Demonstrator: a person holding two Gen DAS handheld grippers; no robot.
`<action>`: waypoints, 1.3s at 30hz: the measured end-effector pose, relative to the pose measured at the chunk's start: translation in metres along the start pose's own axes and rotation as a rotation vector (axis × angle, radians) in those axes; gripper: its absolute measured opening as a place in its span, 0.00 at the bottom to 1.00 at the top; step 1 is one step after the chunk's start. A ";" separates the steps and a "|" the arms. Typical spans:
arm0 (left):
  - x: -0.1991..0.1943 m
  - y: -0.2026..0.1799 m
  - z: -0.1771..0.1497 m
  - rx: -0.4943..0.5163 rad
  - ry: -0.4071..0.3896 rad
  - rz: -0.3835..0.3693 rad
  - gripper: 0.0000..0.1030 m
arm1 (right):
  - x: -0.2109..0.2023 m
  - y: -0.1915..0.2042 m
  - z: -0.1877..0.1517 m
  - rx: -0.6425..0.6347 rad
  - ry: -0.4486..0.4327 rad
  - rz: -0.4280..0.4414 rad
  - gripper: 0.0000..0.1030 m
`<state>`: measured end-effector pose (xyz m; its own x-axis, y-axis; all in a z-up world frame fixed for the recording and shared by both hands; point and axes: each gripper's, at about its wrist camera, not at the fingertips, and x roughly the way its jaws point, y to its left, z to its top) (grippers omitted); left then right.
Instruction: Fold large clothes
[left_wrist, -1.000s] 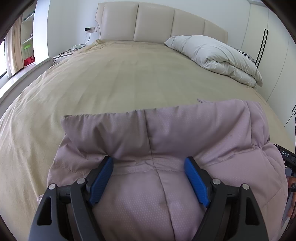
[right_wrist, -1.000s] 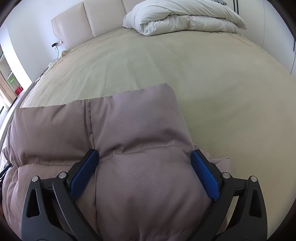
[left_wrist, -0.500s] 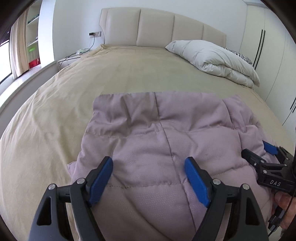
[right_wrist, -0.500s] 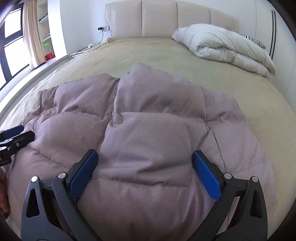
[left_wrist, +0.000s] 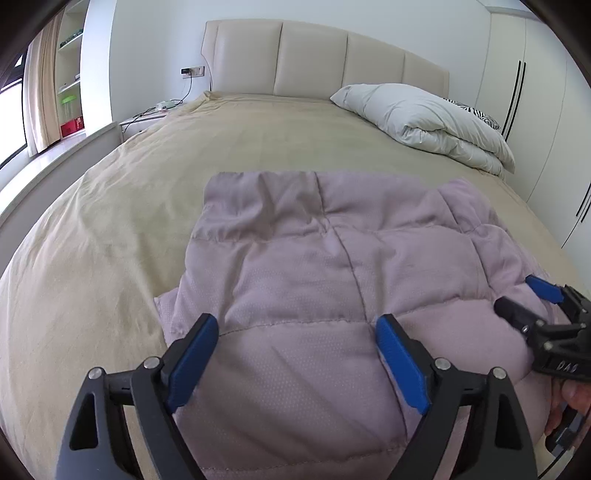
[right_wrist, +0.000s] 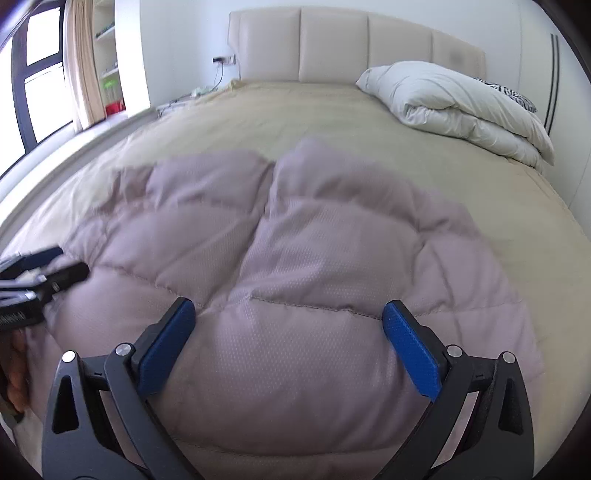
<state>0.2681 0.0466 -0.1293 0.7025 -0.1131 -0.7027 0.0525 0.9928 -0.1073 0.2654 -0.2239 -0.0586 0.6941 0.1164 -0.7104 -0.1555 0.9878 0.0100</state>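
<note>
A mauve quilted puffer garment (left_wrist: 325, 266) lies folded in a thick block on the beige bed (left_wrist: 147, 177); it also shows in the right wrist view (right_wrist: 295, 258). My left gripper (left_wrist: 295, 343) is open and empty above the garment's near edge. My right gripper (right_wrist: 288, 332) is open and empty above the garment's near part. The right gripper also shows at the right edge of the left wrist view (left_wrist: 532, 302), and the left gripper at the left edge of the right wrist view (right_wrist: 48, 266).
A folded white duvet (left_wrist: 424, 122) lies at the bed's far right by a padded headboard (left_wrist: 325, 59). White wardrobes (left_wrist: 535, 110) stand on the right. A nightstand with cables (left_wrist: 147, 118), shelves and a window ledge are on the left.
Both grippers have drawn back and up from the garment. It has dropped flat onto the bed, and more of its folded top shows now.
</note>
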 end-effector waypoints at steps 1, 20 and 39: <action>0.002 0.001 -0.001 -0.004 0.008 0.002 0.92 | 0.004 -0.003 -0.005 0.001 -0.018 0.009 1.00; -0.018 0.119 -0.028 -0.526 0.186 -0.435 0.93 | -0.071 -0.235 -0.025 0.495 0.046 0.285 1.00; 0.041 0.099 -0.014 -0.493 0.343 -0.576 0.80 | 0.053 -0.262 -0.037 0.520 0.296 0.615 1.00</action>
<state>0.2922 0.1401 -0.1787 0.4010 -0.6834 -0.6100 -0.0353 0.6539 -0.7557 0.3171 -0.4801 -0.1248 0.3689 0.6863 -0.6268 -0.0518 0.6885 0.7234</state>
